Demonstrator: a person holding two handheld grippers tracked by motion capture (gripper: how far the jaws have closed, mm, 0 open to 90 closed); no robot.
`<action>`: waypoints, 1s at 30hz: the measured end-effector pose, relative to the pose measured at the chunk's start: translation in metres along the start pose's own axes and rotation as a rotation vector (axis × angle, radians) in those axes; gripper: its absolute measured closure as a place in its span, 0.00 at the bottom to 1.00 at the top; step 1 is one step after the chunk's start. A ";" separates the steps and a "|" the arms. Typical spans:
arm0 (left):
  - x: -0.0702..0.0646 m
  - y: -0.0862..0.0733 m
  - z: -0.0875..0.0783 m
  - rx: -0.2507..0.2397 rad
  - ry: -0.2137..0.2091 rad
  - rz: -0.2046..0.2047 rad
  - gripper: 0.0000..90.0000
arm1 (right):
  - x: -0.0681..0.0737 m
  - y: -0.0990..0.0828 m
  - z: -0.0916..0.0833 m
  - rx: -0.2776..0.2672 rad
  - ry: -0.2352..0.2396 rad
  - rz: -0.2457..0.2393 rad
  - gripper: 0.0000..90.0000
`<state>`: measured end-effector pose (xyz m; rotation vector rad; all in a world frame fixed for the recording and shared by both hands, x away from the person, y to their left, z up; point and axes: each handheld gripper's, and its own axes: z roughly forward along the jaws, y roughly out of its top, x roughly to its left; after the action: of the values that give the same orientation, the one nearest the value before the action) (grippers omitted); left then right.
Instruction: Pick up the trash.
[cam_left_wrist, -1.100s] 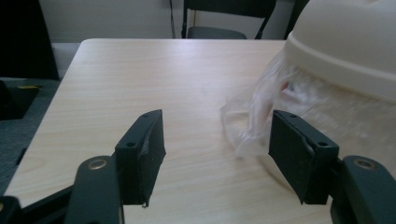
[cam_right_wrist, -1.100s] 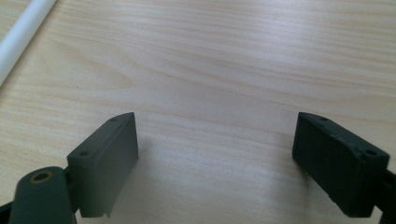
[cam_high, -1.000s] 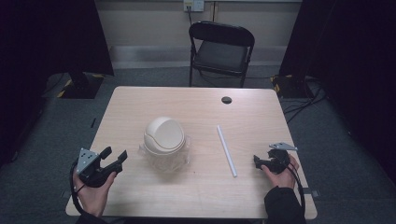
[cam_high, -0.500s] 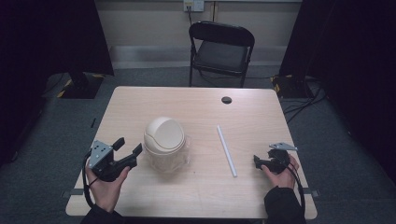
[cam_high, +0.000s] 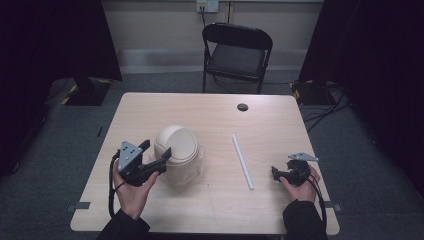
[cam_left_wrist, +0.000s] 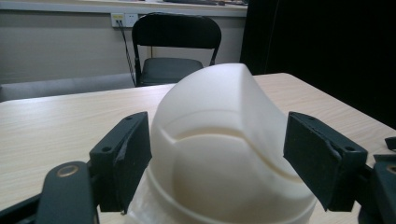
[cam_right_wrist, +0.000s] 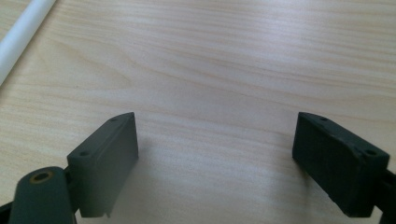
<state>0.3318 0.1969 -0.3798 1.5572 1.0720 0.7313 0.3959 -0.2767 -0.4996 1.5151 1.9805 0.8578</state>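
High view: left tool (cam_high: 156, 151), jaws just opening, nears the cream domed lid (cam_high: 176, 146) mid-table (cam_high: 210, 220); approach step. Left gripper view: jaws straddle lid, apart from it; next, close squarely. Right gripper view: right tool (cam_right_wrist: 215, 154) spread, nothing between.

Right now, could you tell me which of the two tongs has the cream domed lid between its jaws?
The left tongs: their open jaws flank the cream domed lid without pressing it. The right tongs stand open over bare table.
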 end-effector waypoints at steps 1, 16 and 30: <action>-0.001 0.001 0.002 0.004 0.002 0.002 0.25 | 0.000 0.000 0.000 0.000 0.000 0.000 0.15; 0.000 -0.010 0.014 0.051 0.018 0.005 0.23 | 0.000 -0.001 -0.001 0.000 -0.004 0.005 0.15; 0.006 0.003 0.014 0.026 -0.039 0.022 0.29 | 0.001 -0.001 -0.001 0.001 -0.005 0.006 0.15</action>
<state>0.3471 0.1962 -0.3807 1.6016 1.0414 0.7017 0.3949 -0.2764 -0.4996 1.5233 1.9735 0.8550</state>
